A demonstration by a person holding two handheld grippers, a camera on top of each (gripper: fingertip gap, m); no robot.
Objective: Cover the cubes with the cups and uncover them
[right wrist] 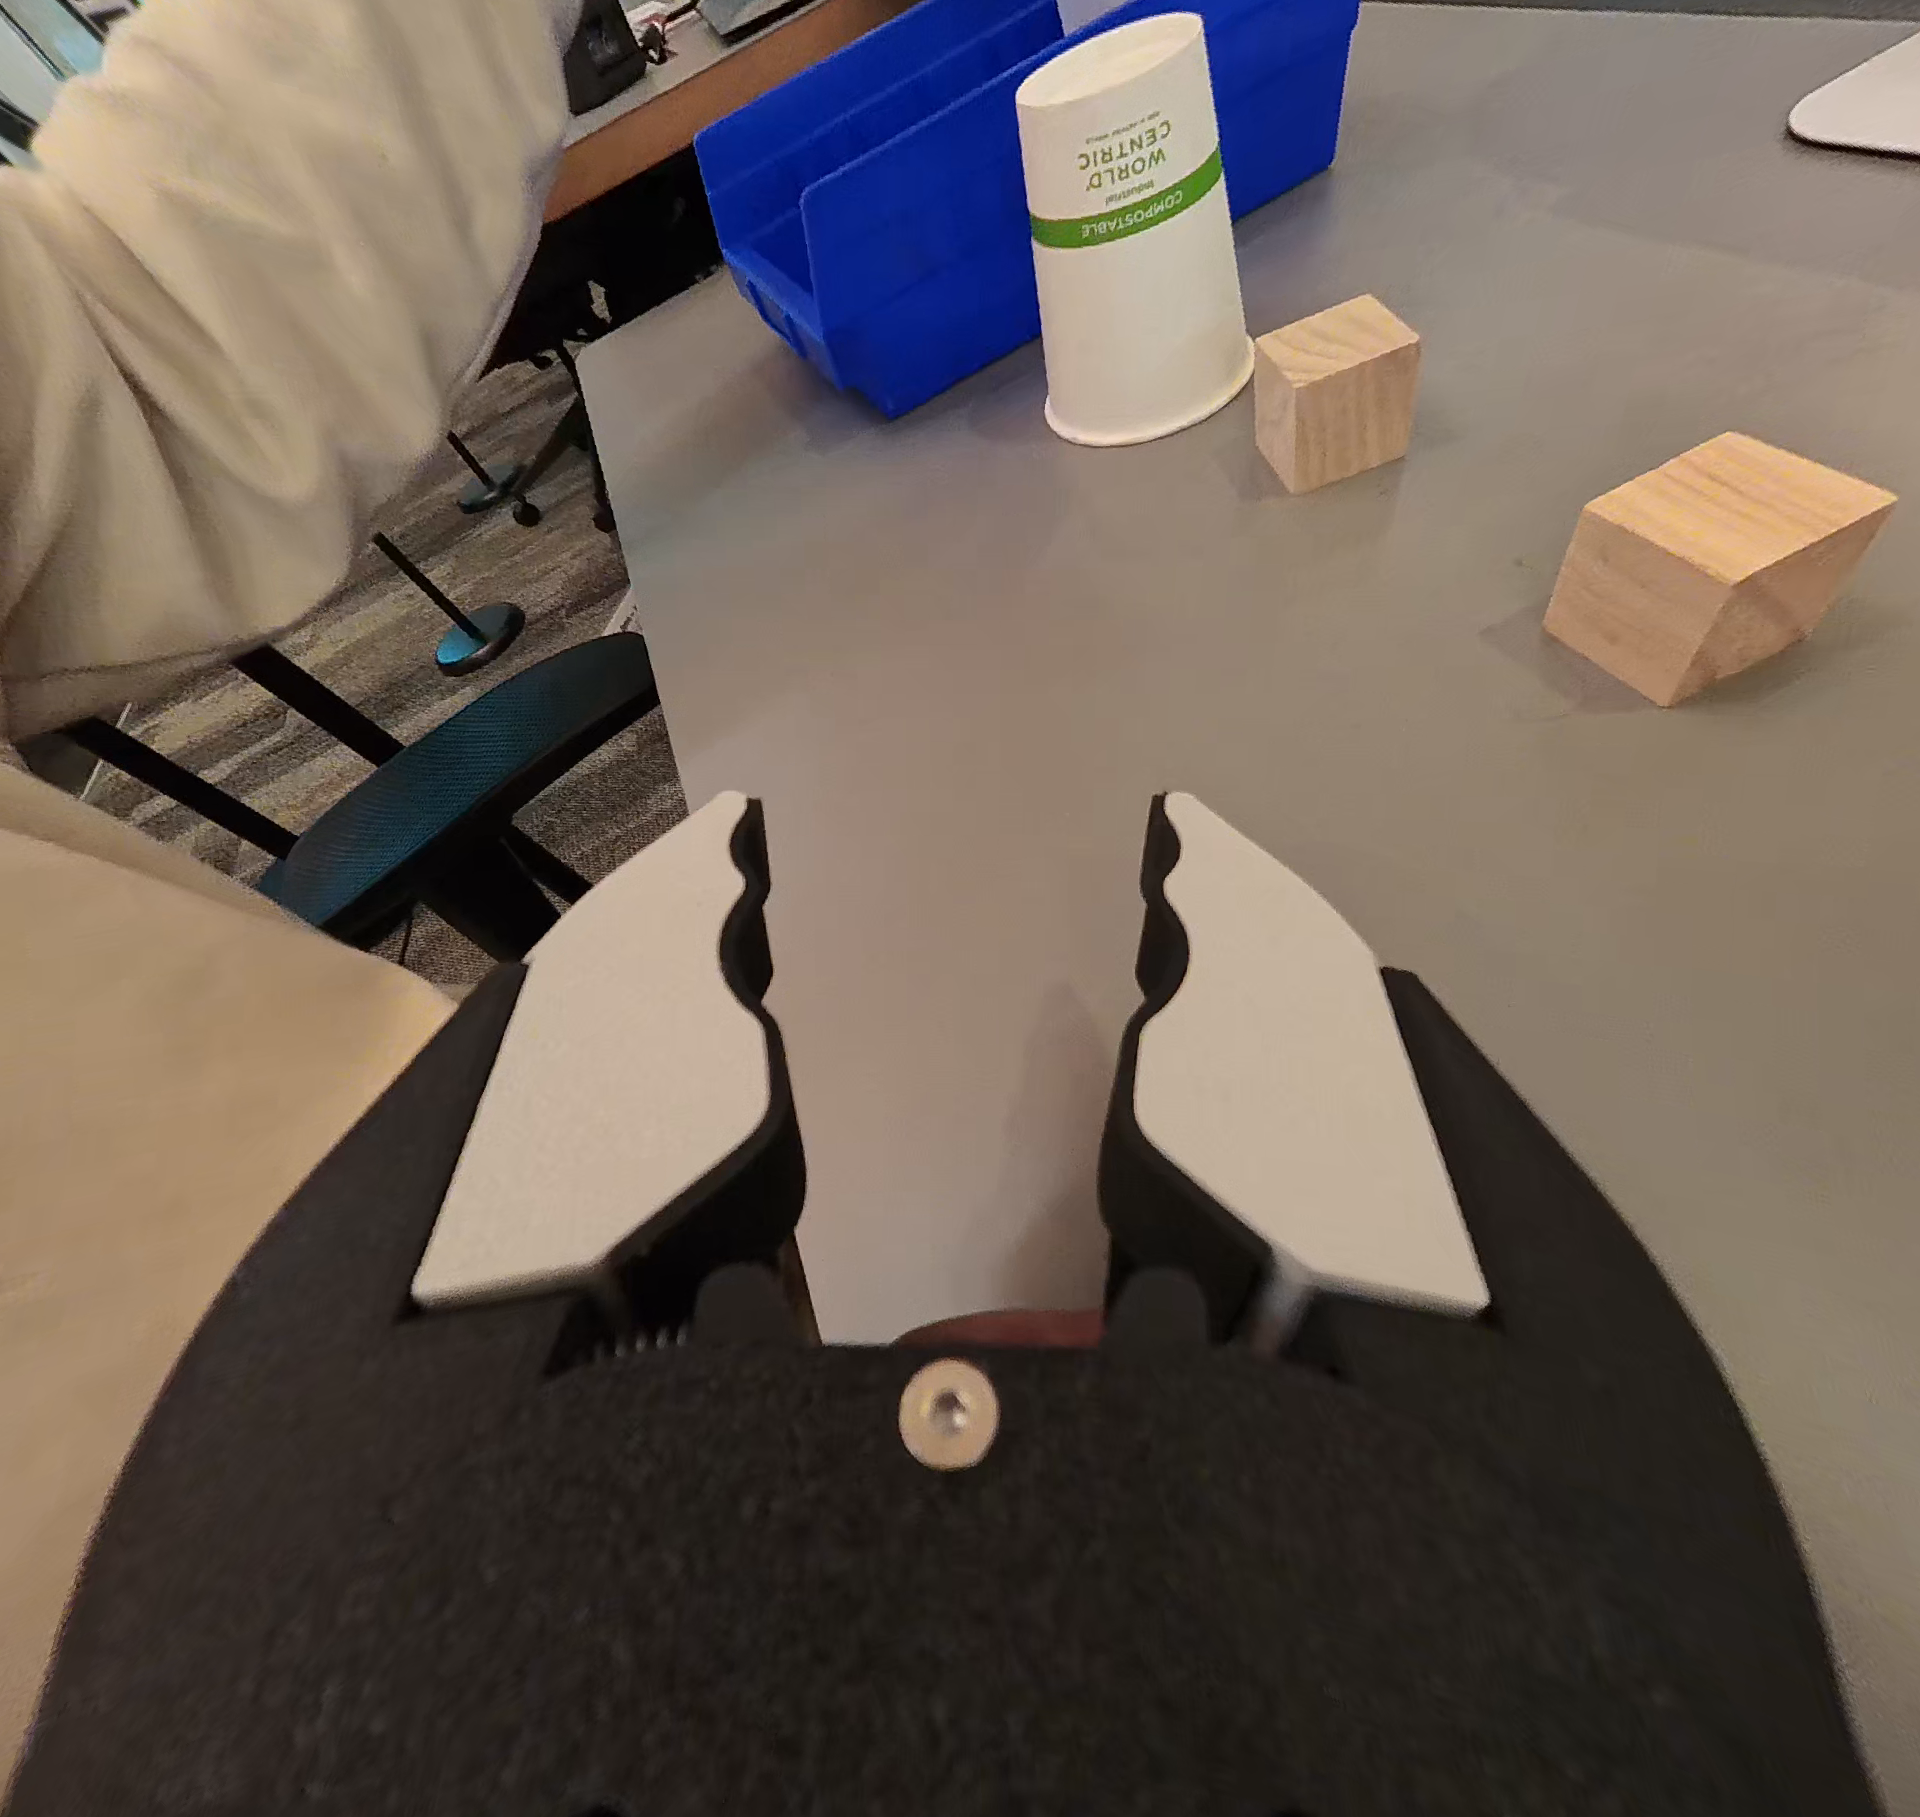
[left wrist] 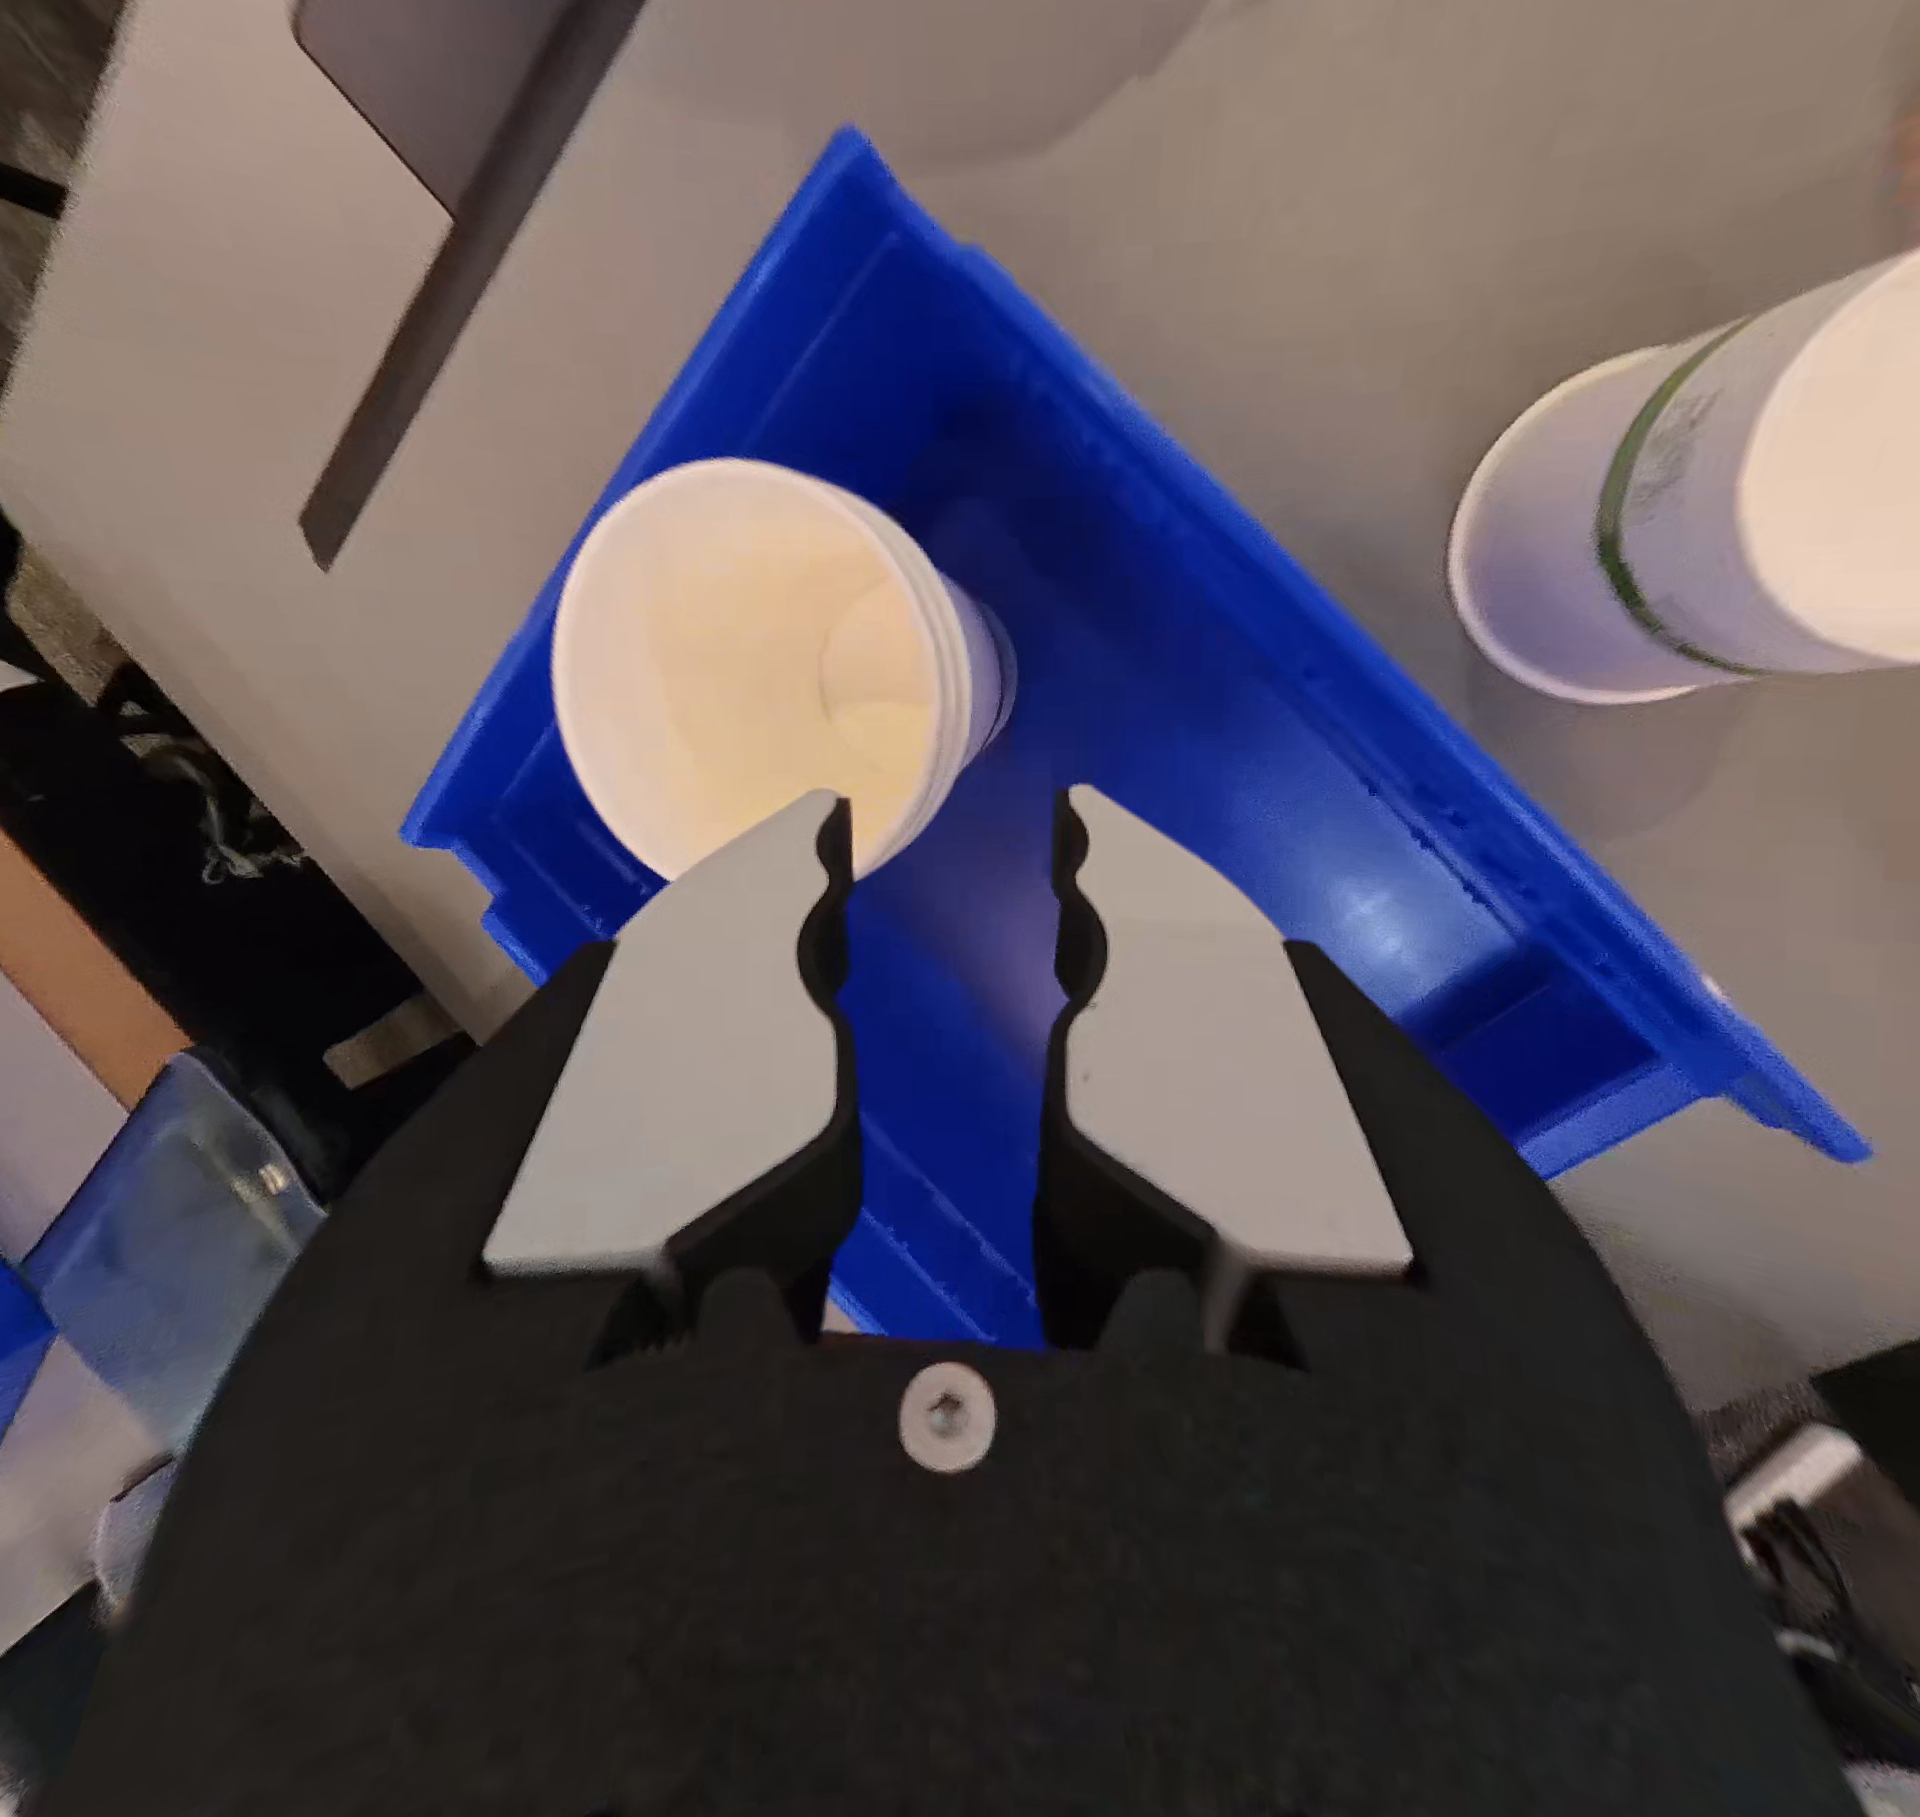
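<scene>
We held the left claw (left wrist: 951,811) spread and empty above the blue bin (left wrist: 1195,624), where the stacked cups (left wrist: 748,666) stood mouth-up just left of its tips. The right claw (right wrist: 951,822), also spread, hovered over the bench (right wrist: 1039,645). One inverted cup (right wrist: 1138,240) stood far ahead; two cubes (right wrist: 1335,391) (right wrist: 1704,562) lay uncovered to its right, nearer the right claw.
</scene>
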